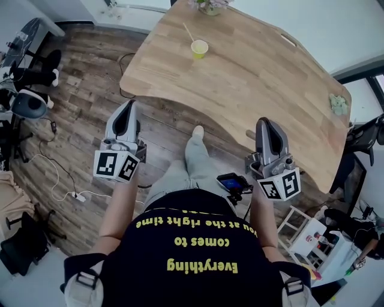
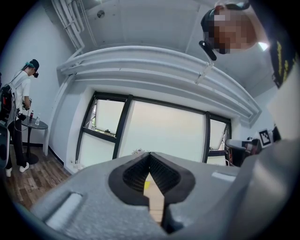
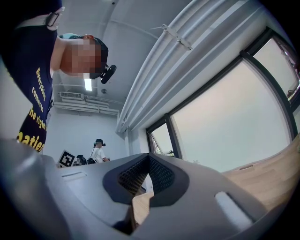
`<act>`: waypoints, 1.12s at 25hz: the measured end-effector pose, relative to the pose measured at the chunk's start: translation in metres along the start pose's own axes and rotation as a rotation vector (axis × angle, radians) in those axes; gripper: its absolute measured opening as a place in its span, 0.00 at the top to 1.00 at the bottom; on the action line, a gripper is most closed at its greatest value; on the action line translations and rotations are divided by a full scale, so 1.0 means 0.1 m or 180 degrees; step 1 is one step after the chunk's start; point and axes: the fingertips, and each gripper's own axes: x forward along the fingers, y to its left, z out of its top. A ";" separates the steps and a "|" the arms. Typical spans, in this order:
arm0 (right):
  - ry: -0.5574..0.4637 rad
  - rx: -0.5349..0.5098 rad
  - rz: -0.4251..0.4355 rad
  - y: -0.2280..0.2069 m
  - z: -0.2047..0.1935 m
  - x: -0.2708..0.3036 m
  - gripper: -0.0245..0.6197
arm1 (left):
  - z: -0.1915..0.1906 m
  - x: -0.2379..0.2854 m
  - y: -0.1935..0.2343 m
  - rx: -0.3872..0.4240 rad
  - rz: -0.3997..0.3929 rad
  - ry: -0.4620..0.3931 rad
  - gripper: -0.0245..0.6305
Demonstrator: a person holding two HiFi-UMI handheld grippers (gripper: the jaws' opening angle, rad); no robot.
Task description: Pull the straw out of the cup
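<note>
A small yellow-green cup (image 1: pixel 199 48) stands on the far side of the wooden table (image 1: pixel 258 78), and a thin pale straw (image 1: pixel 188 32) leans out of it to the upper left. Both grippers are held well short of it, over the floor in front of the table's near edge. My left gripper (image 1: pixel 128 109) is shut with nothing in it; in the left gripper view its jaws (image 2: pixel 150 154) meet at the tips, and the cup (image 2: pixel 146 185) shows tiny through the gap behind them. My right gripper (image 1: pixel 266 123) is also shut and empty (image 3: pixel 149 156).
A flower pot (image 1: pixel 210 6) stands at the table's far edge and a green lump (image 1: pixel 339 104) near its right end. Cables and a power strip (image 1: pixel 75 195) lie on the floor at left, beside a chair (image 1: pixel 27 103). Another person (image 2: pixel 21 101) stands far off by a small round table.
</note>
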 end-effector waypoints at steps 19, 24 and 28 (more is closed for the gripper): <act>0.0122 0.0060 0.0201 -0.61 -0.11 1.04 0.95 | 0.13 0.86 0.40 -0.0021 0.0142 0.0005 0.96; 0.0158 0.0088 0.0247 -0.78 -0.15 1.28 0.95 | 0.19 1.08 0.44 0.0001 0.0145 0.0022 0.96; 0.0177 0.0127 0.0283 -0.90 -0.19 1.45 0.95 | 0.21 1.23 0.53 0.0040 0.0217 0.0036 0.96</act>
